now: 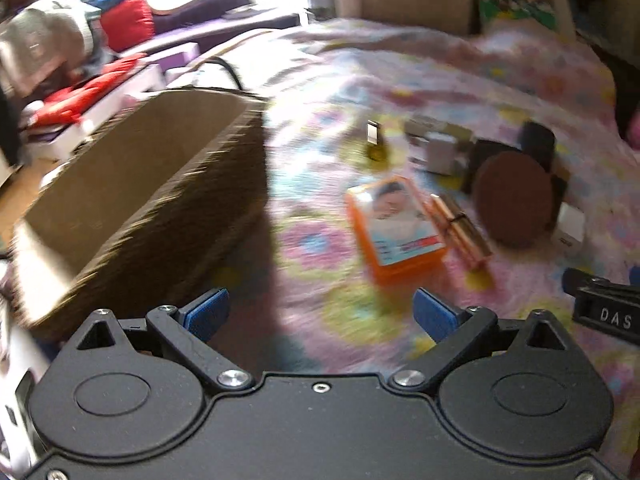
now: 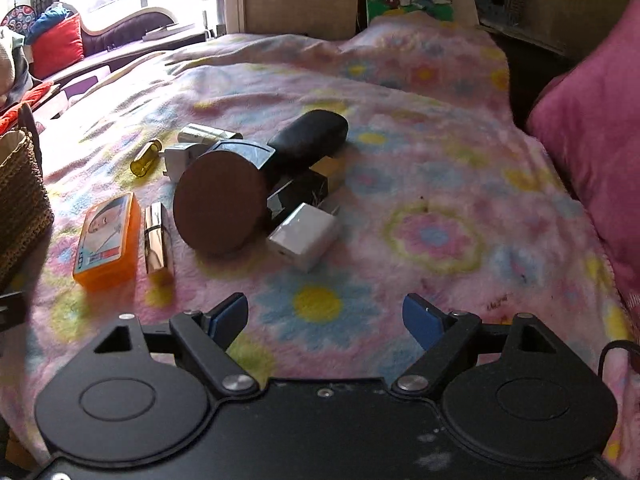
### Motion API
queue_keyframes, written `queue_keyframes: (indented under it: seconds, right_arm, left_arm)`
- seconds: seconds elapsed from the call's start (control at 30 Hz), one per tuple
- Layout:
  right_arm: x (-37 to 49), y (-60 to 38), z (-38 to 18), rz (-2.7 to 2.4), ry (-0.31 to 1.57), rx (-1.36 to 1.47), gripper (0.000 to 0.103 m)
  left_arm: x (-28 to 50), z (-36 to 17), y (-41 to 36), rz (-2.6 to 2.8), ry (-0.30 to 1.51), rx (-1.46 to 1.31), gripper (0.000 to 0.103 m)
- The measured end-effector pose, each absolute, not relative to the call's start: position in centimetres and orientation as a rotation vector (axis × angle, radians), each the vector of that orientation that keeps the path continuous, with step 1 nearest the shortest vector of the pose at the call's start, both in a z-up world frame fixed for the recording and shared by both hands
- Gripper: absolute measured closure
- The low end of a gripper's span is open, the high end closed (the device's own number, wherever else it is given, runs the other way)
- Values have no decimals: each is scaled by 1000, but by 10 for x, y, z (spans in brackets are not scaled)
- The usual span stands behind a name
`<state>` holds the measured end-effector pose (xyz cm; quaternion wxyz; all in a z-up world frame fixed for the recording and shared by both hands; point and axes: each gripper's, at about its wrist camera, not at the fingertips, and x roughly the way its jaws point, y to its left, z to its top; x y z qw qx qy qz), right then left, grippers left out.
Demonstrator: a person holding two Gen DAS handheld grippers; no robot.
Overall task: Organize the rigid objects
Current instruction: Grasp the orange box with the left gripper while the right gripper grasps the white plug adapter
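Both tools are wide open and hold nothing: the left hand-held gripper (image 1: 320, 312) and the right hand-held gripper (image 2: 325, 318) hang over the bed (image 2: 440, 152). Just past them lie an orange box (image 2: 107, 242), a gold tube (image 2: 158, 238) and a white plug (image 2: 304, 236). On the left stands an open basket (image 1: 132, 200). I think picking is about to start; next, reach for the orange box.

Home bedroom indicated: bed covered by floral fleece blanket (image 2: 420, 128), pink pillow (image 2: 592, 128), window daybed with red cushion (image 2: 56, 46), woven basket (image 1: 132, 200) alongside.
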<state>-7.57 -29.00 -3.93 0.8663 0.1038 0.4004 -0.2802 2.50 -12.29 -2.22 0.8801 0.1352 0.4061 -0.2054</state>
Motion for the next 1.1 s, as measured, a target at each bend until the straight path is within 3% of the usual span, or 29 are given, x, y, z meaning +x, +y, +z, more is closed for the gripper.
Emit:
queue_keyframes:
  seconds: [0.47,0.67,1.1]
  right_arm:
    - [-47,-291,-52,-494,787,120,18]
    - [-45,-301,-48,-483,759,108,18]
    - [-24,-309,-59,-390,738,71,18]
  left_arm:
    - [81,-46,-169,-456,948,221,7]
    - [100,-65,-143,-337,1077,103,4]
    - [111,-61,-113,-233,1078,-67,6]
